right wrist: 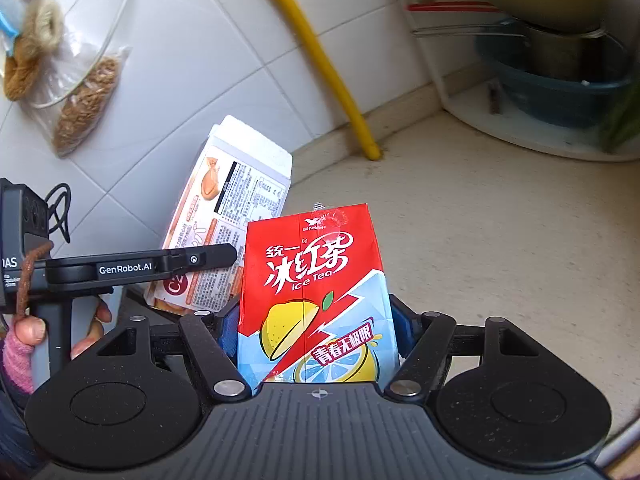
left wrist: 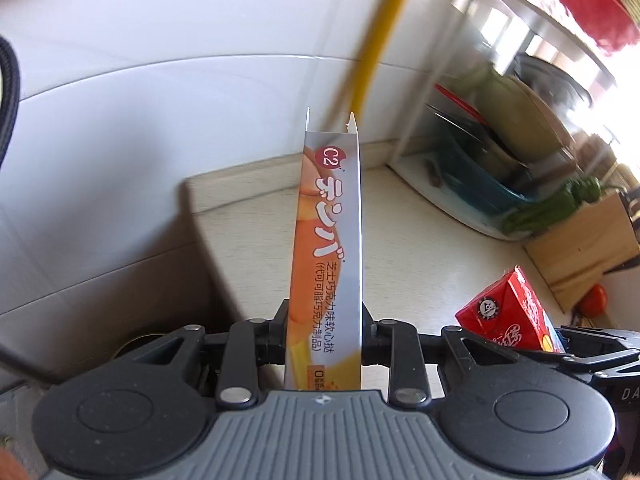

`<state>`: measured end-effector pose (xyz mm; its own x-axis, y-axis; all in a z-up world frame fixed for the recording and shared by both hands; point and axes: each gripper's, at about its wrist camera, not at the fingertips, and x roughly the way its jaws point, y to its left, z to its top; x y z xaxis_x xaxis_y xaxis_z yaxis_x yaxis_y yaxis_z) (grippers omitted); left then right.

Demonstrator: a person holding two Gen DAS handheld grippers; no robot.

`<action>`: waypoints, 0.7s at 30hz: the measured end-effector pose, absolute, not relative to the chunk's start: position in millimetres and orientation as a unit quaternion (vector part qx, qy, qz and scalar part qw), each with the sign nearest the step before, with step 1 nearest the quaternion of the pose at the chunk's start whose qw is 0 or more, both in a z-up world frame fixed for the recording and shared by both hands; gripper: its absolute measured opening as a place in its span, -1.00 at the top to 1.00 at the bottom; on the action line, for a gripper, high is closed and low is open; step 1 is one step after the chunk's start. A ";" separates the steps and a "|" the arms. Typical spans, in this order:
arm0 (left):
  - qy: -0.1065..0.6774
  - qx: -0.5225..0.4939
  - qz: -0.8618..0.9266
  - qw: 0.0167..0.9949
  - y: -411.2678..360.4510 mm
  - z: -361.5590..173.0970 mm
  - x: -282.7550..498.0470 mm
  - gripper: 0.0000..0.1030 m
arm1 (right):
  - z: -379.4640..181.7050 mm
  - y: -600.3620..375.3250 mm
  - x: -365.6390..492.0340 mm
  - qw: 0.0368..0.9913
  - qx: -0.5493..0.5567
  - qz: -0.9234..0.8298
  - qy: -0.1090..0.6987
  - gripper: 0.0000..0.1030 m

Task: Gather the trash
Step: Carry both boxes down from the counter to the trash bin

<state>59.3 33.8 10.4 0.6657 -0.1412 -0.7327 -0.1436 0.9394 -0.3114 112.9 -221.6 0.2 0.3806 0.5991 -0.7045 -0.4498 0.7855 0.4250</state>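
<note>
My left gripper (left wrist: 325,334) is shut on an empty orange and grey snack box (left wrist: 330,248), held edge-on above the beige counter (left wrist: 420,240). The same snack box (right wrist: 236,208) shows flat-side on in the right wrist view, with the left gripper (right wrist: 228,258) around it. My right gripper (right wrist: 316,328) is shut on a red ice tea carton (right wrist: 316,280) with lemon pictures, held upright. That carton (left wrist: 512,316) also shows at the lower right of the left wrist view.
A white tiled wall (right wrist: 192,60) backs the counter. A yellow pipe (right wrist: 320,64) runs down the wall to the counter. A rack with a blue basin (right wrist: 560,92), pots and pans stands at the right. A plastic bag (right wrist: 80,92) hangs on the wall. A wooden board (left wrist: 584,248) lies at right.
</note>
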 end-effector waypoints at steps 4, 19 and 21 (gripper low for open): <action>0.403 -0.180 0.016 0.897 51.2 11.0 46.2 0.48 | 3.5 -189.7 111.7 0.823 0.072 0.336 0.453 -0.46; 0.382 -0.207 0.086 0.897 122.1 1.8 -6.3 0.48 | 8.7 -78.8 93.6 0.796 0.048 0.410 0.443 -0.46; 0.384 -0.210 0.095 0.894 129.8 -2.6 -11.3 0.48 | 5.0 -64.6 90.9 0.790 0.047 0.420 0.444 -0.46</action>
<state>-11.3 129.8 -2.6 0.6878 0.0085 -0.7259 -0.3305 0.8939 -0.3028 90.9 -64.6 5.0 0.2529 0.7049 -0.6627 -0.6210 0.6435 0.4475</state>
